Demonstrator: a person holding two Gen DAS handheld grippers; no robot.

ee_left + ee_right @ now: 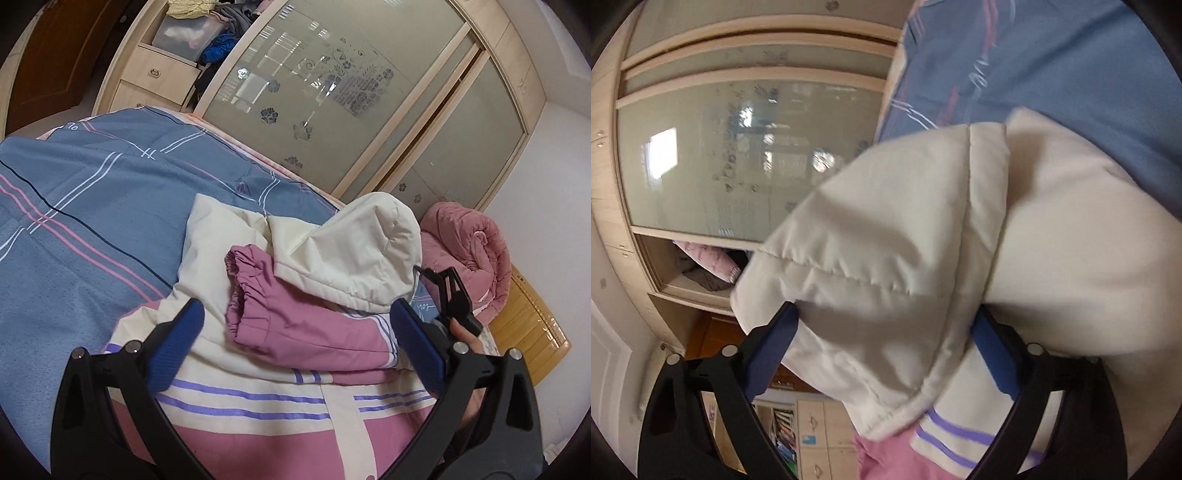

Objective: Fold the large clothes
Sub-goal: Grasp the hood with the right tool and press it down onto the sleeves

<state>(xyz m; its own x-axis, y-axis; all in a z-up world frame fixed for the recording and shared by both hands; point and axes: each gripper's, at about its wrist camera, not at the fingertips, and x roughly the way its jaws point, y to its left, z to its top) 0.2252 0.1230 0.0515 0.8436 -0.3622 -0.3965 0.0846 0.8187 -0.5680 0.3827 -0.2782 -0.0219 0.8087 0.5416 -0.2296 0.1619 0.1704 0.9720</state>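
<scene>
A cream and pink padded jacket (258, 398) with purple stripes lies on the blue bed cover (92, 221). Its pink sleeve (295, 325), with a gathered cuff, is folded across the body. My left gripper (297, 306) hovers open over the jacket, the sleeve lying between and beyond its blue pads, untouched. The cream hood (354, 243) stands raised at the jacket's far right end. In the right wrist view the hood (886, 221) fills the gap between the wide-set jaws of my right gripper (886, 312); a firm pinch does not show. The right gripper (448, 291) and a hand show beside the hood.
A rolled pink quilt (469, 243) lies past the hood at the bed's edge, with a yellow slatted mat (524, 325) beside it. A wardrobe with frosted sliding doors (332, 92) runs along the far side. Drawers (155, 74) and piled clothes stand at its left end.
</scene>
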